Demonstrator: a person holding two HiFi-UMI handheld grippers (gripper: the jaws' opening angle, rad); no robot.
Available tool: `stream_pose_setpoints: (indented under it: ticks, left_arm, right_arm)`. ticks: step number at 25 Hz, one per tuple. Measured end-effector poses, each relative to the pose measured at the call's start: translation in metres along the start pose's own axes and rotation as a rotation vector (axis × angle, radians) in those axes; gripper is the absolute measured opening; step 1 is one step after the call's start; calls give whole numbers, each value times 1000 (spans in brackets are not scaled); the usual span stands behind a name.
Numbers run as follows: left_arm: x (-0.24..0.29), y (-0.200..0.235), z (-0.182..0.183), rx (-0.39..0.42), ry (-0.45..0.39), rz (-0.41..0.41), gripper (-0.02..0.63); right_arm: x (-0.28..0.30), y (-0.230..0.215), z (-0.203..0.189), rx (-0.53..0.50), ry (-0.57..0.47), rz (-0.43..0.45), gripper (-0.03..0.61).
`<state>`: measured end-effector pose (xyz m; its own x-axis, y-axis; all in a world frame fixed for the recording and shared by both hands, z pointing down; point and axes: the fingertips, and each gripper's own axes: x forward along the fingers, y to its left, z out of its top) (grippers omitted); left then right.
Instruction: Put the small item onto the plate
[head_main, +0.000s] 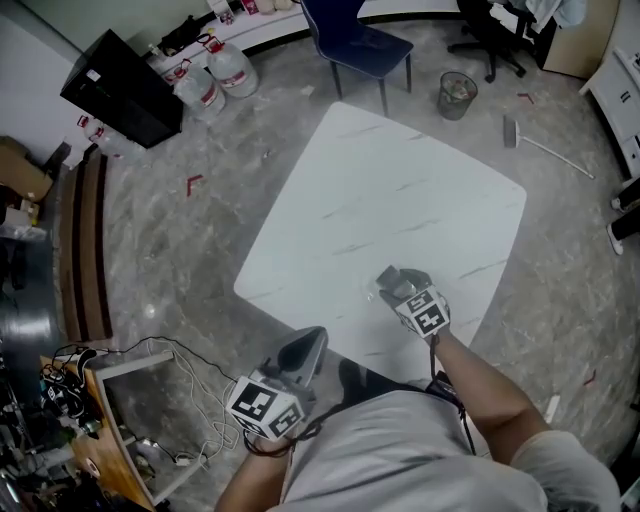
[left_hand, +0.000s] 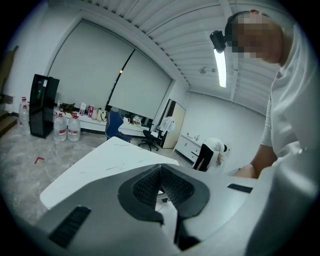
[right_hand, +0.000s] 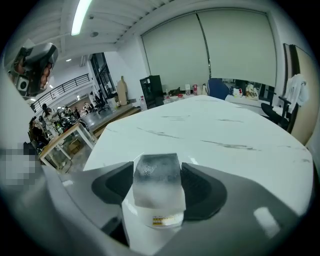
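1. Grip: right hand-held gripper (head_main: 393, 284) has its jaws clamped on a small frosted translucent block with a white base (right_hand: 155, 186), one pad on each side.
2. Block's long axis appears to run along the jaws, frosted end pointing out past the tips.
3. Position: held over the near right part of the white marble-patterned worktop (head_main: 400, 190).
4. Left hand-held gripper (head_main: 305, 347) has its jaws together with nothing between them. It sits off the worktop's near left edge, so the right is the working side.
5. No plate in any view, so its direction from the block is unknown.
6. Small yellowish sticker (right_hand: 161, 219) on the white base, print too small to read.
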<state>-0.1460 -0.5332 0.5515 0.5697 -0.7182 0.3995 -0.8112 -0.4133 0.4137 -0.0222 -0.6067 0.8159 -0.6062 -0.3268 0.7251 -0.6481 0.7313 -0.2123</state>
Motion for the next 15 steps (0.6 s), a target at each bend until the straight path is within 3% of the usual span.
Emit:
stream_pose_setpoints:
  ticks: [2,3,4,8,15]
  left_arm:
    - [2,3,-1,2,1,9,6]
    - [3,5,-3,0,-1,10,6]
    - [5,7,-4,-2,-1,11,6]
    - [11,12,-2,-3,9,10,6]
    - [14,13,-4,-10,16,-8,6]
  right_arm:
    - [3,-7,-1,2,-2,-41,258]
    - [3,-12,0,-5,-9,-68,36]
    - [4,-15,2,-19,-13,-86,3]
    - [9,-17,8,-64,-26,-94,4]
    - [-6,-21,19,-17,-70,-107,3]
